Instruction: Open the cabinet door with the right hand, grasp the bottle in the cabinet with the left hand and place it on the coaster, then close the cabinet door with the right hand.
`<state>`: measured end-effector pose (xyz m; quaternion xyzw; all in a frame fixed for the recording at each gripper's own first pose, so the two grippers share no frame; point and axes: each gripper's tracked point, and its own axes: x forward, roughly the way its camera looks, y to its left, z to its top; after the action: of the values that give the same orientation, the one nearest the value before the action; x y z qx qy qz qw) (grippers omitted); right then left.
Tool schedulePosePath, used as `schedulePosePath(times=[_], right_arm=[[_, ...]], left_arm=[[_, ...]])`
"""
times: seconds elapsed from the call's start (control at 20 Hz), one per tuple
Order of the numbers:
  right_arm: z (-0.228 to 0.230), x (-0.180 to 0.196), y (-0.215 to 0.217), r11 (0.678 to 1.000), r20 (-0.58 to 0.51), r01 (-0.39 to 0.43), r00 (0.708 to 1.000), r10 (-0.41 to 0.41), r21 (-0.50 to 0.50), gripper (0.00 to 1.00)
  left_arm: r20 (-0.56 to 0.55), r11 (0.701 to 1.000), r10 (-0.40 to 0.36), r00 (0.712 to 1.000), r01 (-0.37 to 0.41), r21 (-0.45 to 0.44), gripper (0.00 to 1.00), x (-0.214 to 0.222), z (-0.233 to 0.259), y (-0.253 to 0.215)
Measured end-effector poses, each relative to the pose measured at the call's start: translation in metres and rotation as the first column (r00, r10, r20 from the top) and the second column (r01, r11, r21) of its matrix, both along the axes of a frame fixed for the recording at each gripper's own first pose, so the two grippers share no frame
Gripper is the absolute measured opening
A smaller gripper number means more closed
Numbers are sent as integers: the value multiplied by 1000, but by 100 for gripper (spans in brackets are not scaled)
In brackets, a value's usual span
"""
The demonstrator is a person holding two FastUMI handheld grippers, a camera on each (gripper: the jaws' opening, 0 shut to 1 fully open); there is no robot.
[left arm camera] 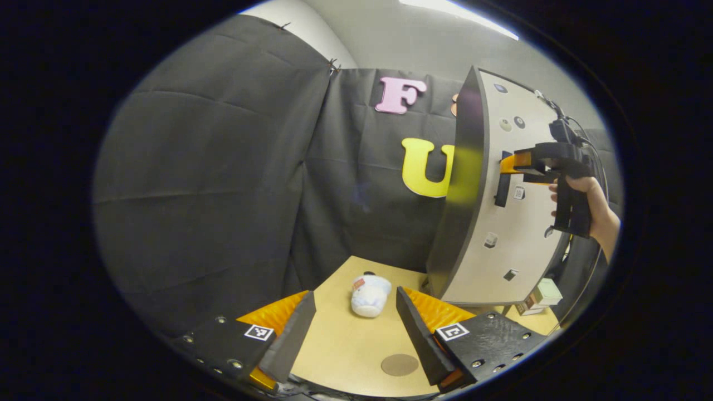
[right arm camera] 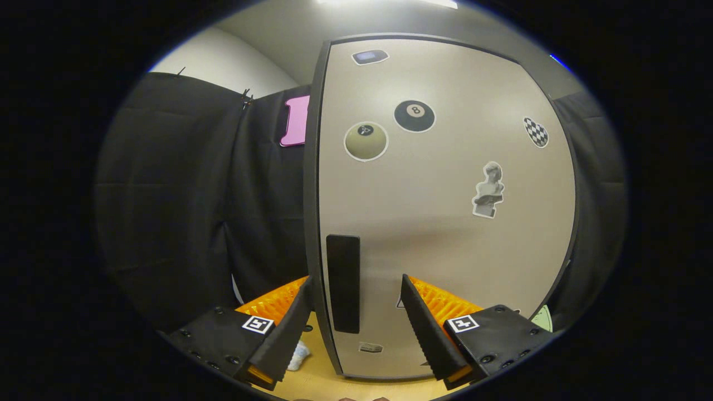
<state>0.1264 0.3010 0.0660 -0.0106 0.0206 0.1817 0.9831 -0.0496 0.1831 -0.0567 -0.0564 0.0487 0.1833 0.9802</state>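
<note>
The right tool (right arm camera: 352, 317) is spread, straddling the upright black door handle (right arm camera: 343, 283); the left tool (left arm camera: 353, 328), also spread, faces the bottle (left arm camera: 370, 295) lying on the worktop (left arm camera: 345, 351).

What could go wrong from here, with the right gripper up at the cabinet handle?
1. The right gripper is open around the black handle; a shallow bite might slip once the cabinet door is pulled.
2. The white bottle-like object lies on the table near the cabinet; a swinging door may bump it.
3. The left gripper hovers open near the coaster, possibly in the door's path.
</note>
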Motion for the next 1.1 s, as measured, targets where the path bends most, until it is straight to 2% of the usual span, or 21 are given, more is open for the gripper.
schedulePosePath(times=[0.05,0.1,0.15,0.2,0.3,0.35,0.4,0.45,0.5,0.55,0.6,0.95,1.1], right_arm=[[-3,4,3,1000,-7,8,1000,-8,-4,92],[-6,9,5,1000,-15,20,1000,-20,-9,97],[-11,13,7,1000,-26,27,999,-27,-14,92],[-14,16,10,999,-36,29,999,-29,-17,97],[-20,19,15,999,-55,39,998,-40,-15,88],[-21,20,17,999,-60,40,997,-41,-10,78],[-21,20,20,999,-64,41,997,-41,-2,76],[-22,21,19,998,-72,56,996,-55,5,61],[-21,22,18,997,-74,77,994,-75,16,57],[-20,21,18,996,-77,89,993,-87,28,43],[-20,21,18,994,-81,101,992,-98,30,38],[-21,21,17,984,-93,176,980,-177,-15,35],[-22,21,17,989,-75,146,986,-148,-22,31]], left_arm=[[-5,1000,5,1000,-5,2,88,1,-1,3],[-5,1000,5,1000,-5,4,88,0,-1,5],[-6,1000,6,1000,-6,6,88,0,-1,6],[-9,1000,6,1000,-6,6,89,0,-3,8],[-17,1000,8,1000,-8,0,88,-1,-6,10],[-20,1000,7,1000,-8,-4,88,-1,-8,9],[-22,1000,8,1000,-8,-7,88,-2,-10,8],[-25,1000,7,1000,-8,-11,88,-2,-11,7],[-30,1000,4,1000,-4,-16,88,-3,-13,6],[-33,1000,0,999,0,-20,88,-5,-13,4],[-30,1000,-1,1000,1,-18,90,-6,-12,3],[-31,1000,-6,999,6,-4,88,-21,-14,-5],[-35,1000,1,999,-1,-8,88,-31,-18,-6]])
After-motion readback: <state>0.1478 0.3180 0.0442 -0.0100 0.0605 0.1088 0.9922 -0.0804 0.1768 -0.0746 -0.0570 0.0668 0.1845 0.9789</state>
